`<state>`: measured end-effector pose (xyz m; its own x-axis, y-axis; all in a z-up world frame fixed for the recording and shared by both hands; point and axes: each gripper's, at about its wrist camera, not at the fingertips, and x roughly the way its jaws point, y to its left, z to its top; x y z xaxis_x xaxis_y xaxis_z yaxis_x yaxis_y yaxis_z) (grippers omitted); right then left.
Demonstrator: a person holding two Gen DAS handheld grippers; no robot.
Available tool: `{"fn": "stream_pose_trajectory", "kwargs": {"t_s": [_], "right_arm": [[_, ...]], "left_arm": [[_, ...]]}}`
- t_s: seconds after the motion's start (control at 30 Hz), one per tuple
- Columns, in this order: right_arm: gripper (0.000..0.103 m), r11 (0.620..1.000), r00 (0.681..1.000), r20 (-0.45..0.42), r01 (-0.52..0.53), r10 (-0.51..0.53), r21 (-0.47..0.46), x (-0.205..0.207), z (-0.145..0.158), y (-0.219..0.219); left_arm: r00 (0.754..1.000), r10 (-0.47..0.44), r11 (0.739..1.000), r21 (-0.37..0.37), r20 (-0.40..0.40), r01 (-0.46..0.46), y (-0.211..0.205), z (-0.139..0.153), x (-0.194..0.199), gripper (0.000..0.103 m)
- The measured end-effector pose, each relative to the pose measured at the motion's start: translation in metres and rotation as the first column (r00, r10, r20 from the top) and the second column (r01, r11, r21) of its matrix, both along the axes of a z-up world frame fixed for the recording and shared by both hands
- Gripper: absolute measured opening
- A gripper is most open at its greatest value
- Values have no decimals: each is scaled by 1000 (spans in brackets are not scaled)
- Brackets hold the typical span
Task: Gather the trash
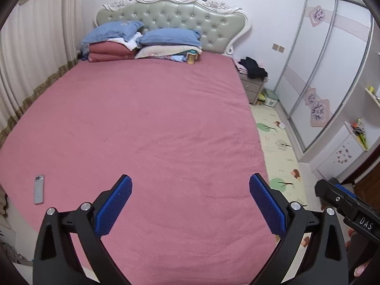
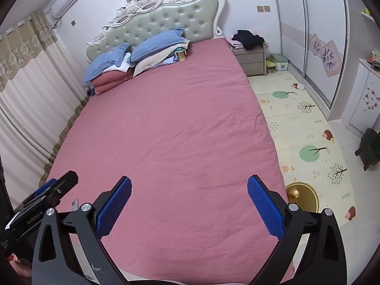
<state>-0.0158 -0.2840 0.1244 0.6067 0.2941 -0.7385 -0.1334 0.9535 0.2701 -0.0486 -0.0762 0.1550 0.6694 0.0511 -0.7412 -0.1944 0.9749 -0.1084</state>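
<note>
My left gripper (image 1: 190,182) is open and empty above the foot of a pink bed (image 1: 147,123). My right gripper (image 2: 188,182) is also open and empty over the same bed (image 2: 171,123), and it shows at the right edge of the left wrist view (image 1: 332,194). A small white and brown scrap (image 1: 280,125) lies on the patterned floor mat beside the bed, also visible in the right wrist view (image 2: 299,86). A round gold bin (image 2: 302,196) stands on the mat near the bed's foot. An amber bottle (image 1: 192,58) stands by the pillows.
A grey phone (image 1: 39,189) lies on the bed's left side. Blue and pink pillows (image 1: 142,40) are stacked at the headboard. A nightstand (image 2: 251,59) carries black clothes, with a green box (image 2: 279,61) beside it. A dark green stool (image 2: 371,146) and wardrobe doors (image 2: 315,35) are on the right.
</note>
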Motion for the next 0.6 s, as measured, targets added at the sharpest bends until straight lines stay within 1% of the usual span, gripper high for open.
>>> {"fn": "stream_pose_trajectory", "kwargs": {"t_s": [0.1, 0.3, 0.37, 0.5, 0.6], "right_arm": [[94, 1000, 1000, -9, -8, 8, 1, 1, -2, 1], [94, 999, 999, -13, -53, 53, 2, 0, -2, 9], [94, 998, 998, -11, -64, 64, 4, -1, -1, 11], [94, 997, 997, -11, -76, 77, 20, -2, -2, 11], [94, 997, 997, -3, -74, 74, 34, -3, -1, 8]], "left_arm": [[1000, 4, 1000, 6, 2, -4, -2, 1, 2, 99], [1000, -16, 999, -49, 4, 17, 0, -1, 3, 99], [1000, 2, 999, -42, 2, -2, 1, -3, 3, 99], [1000, 0, 998, -69, -8, 0, 3, -5, 5, 99], [1000, 13, 997, -74, -28, -15, 6, -9, 6, 99]]}}
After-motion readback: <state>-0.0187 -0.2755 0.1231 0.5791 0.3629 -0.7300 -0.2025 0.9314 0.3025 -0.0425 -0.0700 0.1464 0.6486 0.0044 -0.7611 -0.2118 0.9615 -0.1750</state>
